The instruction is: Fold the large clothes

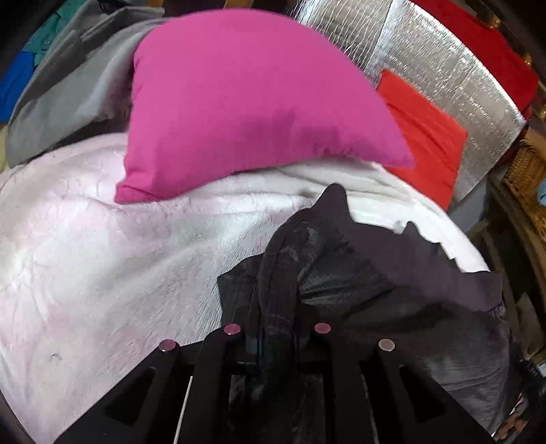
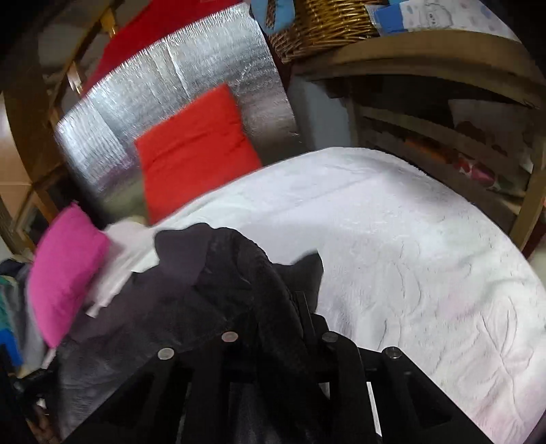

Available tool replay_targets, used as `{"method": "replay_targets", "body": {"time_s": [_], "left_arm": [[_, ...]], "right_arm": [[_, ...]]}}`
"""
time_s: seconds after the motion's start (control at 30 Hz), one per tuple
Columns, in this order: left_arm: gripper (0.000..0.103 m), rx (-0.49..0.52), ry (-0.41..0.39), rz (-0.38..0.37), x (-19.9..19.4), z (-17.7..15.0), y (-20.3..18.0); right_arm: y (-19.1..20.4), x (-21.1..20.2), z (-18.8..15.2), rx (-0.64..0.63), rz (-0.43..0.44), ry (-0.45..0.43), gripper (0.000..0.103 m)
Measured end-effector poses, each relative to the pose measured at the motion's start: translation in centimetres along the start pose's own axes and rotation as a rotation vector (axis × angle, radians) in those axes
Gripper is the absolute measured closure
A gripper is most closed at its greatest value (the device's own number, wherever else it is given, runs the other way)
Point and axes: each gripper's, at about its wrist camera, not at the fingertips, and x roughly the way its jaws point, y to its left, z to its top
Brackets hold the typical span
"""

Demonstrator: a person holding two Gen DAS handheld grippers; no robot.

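Left wrist view: the left gripper is clenched on a thick rolled ridge of the dark garment, which rises out of the fingers and spreads to the right over the white bedspread. The rest of the garment lies bunched and crumpled rather than flat. Just beyond it sits a pink cushion, with a grey garment piled to its left and a red cushion against a silver foil panel. The risk here is that the grip takes several layers at once, so lifting would drag a wad instead of one edge and the fold would come out lumpy. A wide swing could also sweep cloth into the pink cushion.

Right wrist view: the right gripper appears closed on another dark rolled edge of the same garment, which drapes left from the fingers; the picture is blurred, so how much cloth it has is hard to judge. The bed is bare to the right, its edge near a wooden shelf under a wicker basket. If this hold is shallow the edge may slip out once the two hands pull apart, and uneven pulling would twist the garment or trail it over the bed edge.
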Motion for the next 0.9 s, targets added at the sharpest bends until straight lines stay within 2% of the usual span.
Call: {"method": "replay_targets", "body": {"time_s": [0.07,0.17,0.2,0.23,0.27,0.3,0.37,0.47,0.5,0.53,0.6,0.67,0.73,0.9], "left_arm": [[0.089,0.001,0.019,-0.01,1.3,0.0,0.1],[0.086,-0.033,0.05,-0.036,1.9,0.2,0.7],[0.086,-0.045,0.055,-0.046,1.9,0.4,1.0],[0.086,-0.059,0.064,-0.057,1.8,0.5,1.2],[0.085,-0.067,0.069,-0.064,1.4,0.7,1.3],[0.083,-0.071,0.069,-0.064,1.0,0.8,1.4],[0.079,-0.068,0.064,-0.049,-0.1,1.1,1.4],[0.072,-0.069,0.025,-0.029,-2.2,1.3,1.5],[0.069,-0.065,0.004,-0.029,-3.2,1.4,1.5],[0.066,-0.057,-0.018,-0.026,-4.2,1.4,1.3],[0.047,-0.031,-0.076,-0.008,-6.5,1.3,0.8],[0.044,0.004,-0.124,0.003,-8.2,1.1,0.1],[0.039,0.06,-0.133,-0.01,-9.1,0.6,-1.0],[0.037,0.181,-0.028,-0.076,-8.4,-2.6,-4.3]], "right_arm": [[-1.7,2.6,-0.8,0.069,0.016,0.087,0.079],[-3.2,2.5,-0.2,0.151,0.073,0.124,0.069],[-3.4,2.3,0.1,0.167,0.08,0.137,0.059],[-3.9,2.0,0.2,0.19,0.083,0.144,0.038],[-3.5,2.1,0.2,0.212,0.08,0.141,0.03],[-3.9,1.8,0.3,0.236,0.081,0.128,0.029],[-4.4,0.6,0.5,0.26,0.096,0.099,0.029],[-3.3,-2.0,1.3,0.228,0.142,0.009,0.029],[-2.8,-2.7,1.5,0.206,0.156,-0.01,0.033],[-2.0,-3.5,1.5,0.168,0.176,-0.037,0.047],[0.1,-4.8,1.4,0.076,0.196,-0.061,0.057],[1.7,-5.0,1.0,0.029,0.234,-0.04,0.057],[3.8,-4.8,0.1,-0.021,0.269,-0.004,0.058],[8.5,-4.8,-3.2,-0.151,0.326,0.066,0.058]]}}
